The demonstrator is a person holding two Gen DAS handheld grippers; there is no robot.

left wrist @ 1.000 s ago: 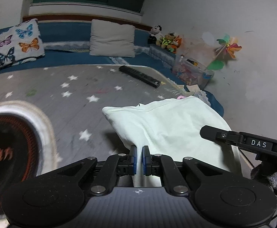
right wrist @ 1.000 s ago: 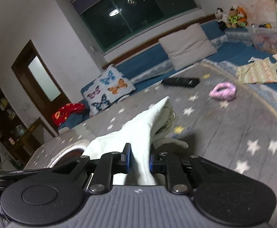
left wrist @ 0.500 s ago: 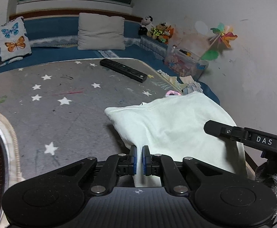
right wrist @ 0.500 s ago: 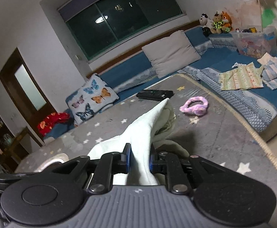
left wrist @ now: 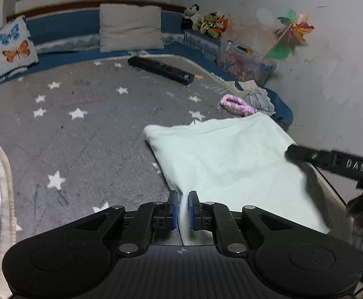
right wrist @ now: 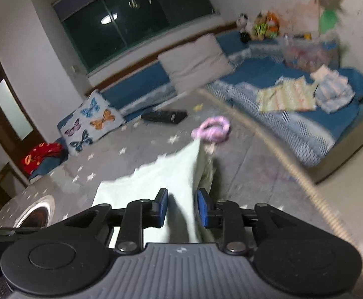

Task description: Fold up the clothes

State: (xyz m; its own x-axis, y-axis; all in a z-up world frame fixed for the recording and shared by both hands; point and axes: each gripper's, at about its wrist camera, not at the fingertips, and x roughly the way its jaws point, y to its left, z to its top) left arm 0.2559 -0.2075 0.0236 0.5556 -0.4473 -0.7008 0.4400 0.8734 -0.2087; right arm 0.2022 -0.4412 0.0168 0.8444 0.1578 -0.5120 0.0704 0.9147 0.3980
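Pale mint cotton garment [left wrist: 231,159], folded flat-ish, now lies on the grey star-print rug [left wrist: 87,129] instead of hanging up between the two claws like it did a second ago. Both hands have come down and forward a bit, and both sets of jaws have just been opening. The left gripper [left wrist: 183,210] has only a narrow gap, with the near hem of the cloth running up through it. I can't really tell if the blue pads pinch it or have let go, since the gap is tiny. The right gripper [right wrist: 182,208] is clearly wider, cloth between the jaws but the pads stand off it, so that one's released. The shot is blurry, though.

To me that reads as the fold being laid down and the release under way, so this fold step is basically done.

Orientation: in the left wrist view the garment's long axis runs from the grippers away toward the far right, pointing at the pink fuzzy headband [left wrist: 236,103] near the rug's edge. Its far hem lies just beside that headband.
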